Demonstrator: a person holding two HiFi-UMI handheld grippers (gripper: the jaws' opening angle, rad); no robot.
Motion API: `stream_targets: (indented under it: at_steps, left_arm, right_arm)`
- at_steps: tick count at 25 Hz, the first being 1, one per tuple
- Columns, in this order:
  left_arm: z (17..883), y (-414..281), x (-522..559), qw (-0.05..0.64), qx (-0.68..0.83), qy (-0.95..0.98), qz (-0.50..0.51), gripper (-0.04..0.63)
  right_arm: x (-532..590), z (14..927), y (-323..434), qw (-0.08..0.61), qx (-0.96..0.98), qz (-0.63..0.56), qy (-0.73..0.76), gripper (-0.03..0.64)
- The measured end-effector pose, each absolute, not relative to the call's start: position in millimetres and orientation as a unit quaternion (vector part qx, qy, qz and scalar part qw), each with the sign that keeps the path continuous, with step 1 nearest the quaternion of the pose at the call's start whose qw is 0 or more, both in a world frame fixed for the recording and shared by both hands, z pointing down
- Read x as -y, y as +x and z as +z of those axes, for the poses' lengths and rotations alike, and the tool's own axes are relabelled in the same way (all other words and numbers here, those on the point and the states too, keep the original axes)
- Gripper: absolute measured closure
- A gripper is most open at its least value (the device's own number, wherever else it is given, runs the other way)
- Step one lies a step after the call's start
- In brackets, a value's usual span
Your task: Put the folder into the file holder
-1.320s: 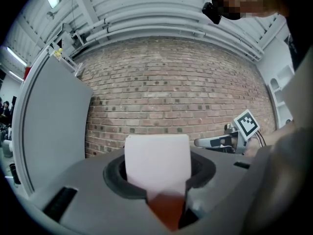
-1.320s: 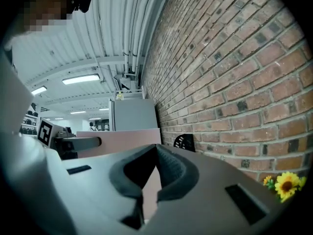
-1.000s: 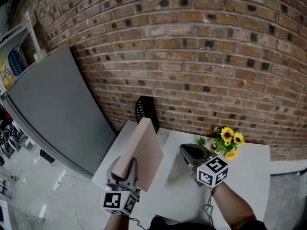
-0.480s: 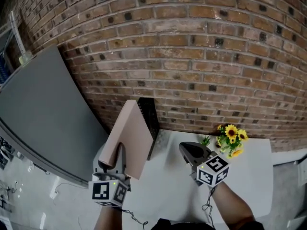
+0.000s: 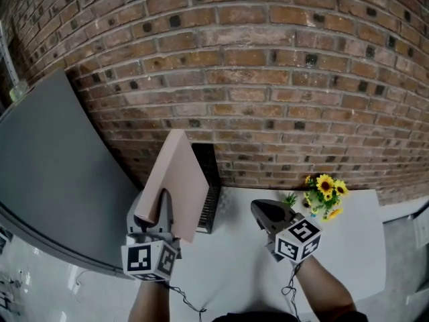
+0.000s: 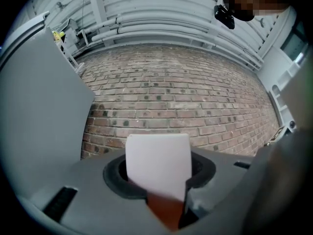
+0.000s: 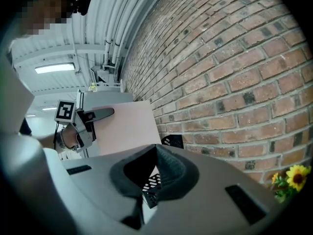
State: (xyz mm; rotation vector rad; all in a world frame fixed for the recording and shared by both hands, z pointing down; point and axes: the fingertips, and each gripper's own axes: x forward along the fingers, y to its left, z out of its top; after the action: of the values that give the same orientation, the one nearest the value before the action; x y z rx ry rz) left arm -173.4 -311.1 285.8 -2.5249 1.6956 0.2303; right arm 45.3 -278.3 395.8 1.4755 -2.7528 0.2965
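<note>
Folder in transit, insertion not yet made. The left gripper (image 5: 163, 210) had its jaws clamped on the lower edge of the pale pink flat card folder (image 5: 175, 180), held tilted in the air just above and beside the black perforated metal file holder (image 5: 209, 192), which stood on the white tabletop (image 5: 348, 247) against the brick wall. The right gripper (image 5: 267, 212) hovered with jaws together, empty. Judged remaining: align the folder over the slot, lower it in, release
</note>
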Motion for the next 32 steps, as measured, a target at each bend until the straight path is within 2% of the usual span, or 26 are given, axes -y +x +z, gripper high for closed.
stream_targets:
  at_steps: [14,32]
  left_arm:
    - [299.7,-172.7,380.6,0.016,-0.549,-0.831,0.093,0.430]
    - [339.8,-146.9,419.3,0.015,-0.560,-0.824,0.078,0.430]
  right_arm:
    - [309.2,406.7,41.3,0.010,0.861,0.104,0.497,0.614]
    - [323.4,424.9,50.3,0.006,0.852,0.127,0.509,0.614]
